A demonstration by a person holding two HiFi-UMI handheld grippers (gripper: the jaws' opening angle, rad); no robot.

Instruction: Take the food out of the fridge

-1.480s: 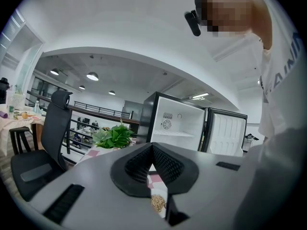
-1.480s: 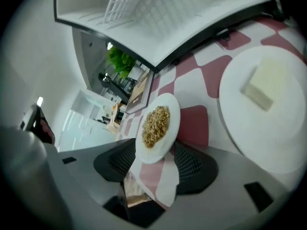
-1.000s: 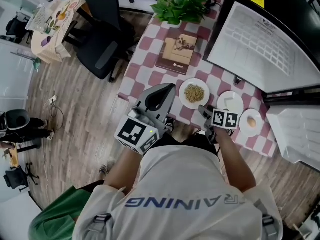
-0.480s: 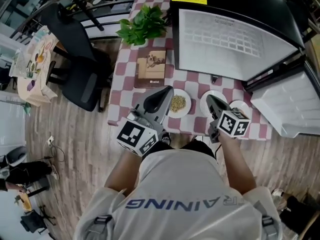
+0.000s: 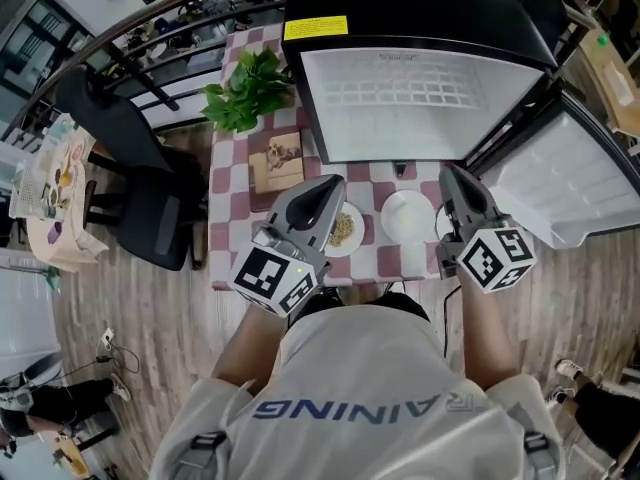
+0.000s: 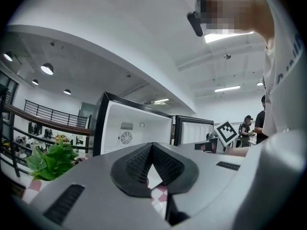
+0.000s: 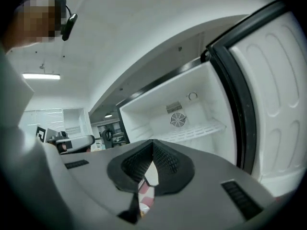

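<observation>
The black fridge [image 5: 400, 98] stands open on the checkered table [image 5: 228, 183]; its white inside shows a wire shelf and no food that I can see. Its door [image 5: 570, 188] hangs open to the right. On the table lie a plate of grain [image 5: 346, 232] and a bare white plate [image 5: 405, 215]. My left gripper [image 5: 332, 182] is shut and empty, held over the grain plate and pointing at the fridge [image 6: 129, 128]. My right gripper [image 5: 450, 172] is shut too, nothing in it, held beside the white plate and facing the fridge's inside [image 7: 192, 114]. Pads meet in both gripper views [image 6: 152, 146] [image 7: 153, 142].
A leafy plant [image 5: 245, 93] and a brown book [image 5: 277, 161] sit on the table left of the fridge. A black office chair [image 5: 130, 183] stands on the wooden floor at left. A railing [image 5: 170, 8] runs behind. People stand far off at right [image 6: 247, 126].
Both grippers have risen from the table; the right one lifted most, from beside the plates up toward the fridge opening. The fridge now sits centred ahead in the head view.
</observation>
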